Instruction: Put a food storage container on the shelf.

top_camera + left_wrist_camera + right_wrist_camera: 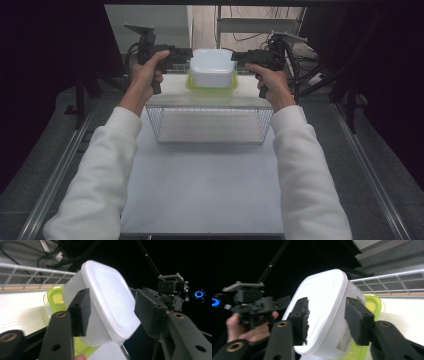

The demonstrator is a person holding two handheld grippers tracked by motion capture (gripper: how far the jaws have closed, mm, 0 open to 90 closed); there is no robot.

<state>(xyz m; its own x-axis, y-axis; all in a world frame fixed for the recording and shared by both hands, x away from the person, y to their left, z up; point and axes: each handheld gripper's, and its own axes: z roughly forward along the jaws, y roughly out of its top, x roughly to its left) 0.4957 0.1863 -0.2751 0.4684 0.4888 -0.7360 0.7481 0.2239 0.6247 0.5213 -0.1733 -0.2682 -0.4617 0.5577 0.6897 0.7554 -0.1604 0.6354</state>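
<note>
The middle is bright and the sides are very dark. The white tub (110, 302) shines, maybe from glare. Near jaws look blurry.

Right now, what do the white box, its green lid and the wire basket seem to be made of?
White box: probably plastic, smooth and milky, with a soft glare. Green lid: likely translucent plastic, because light passes through its rim. Wire basket: apparently metal wire in a fine pale grid; a coating cannot be told.
</note>
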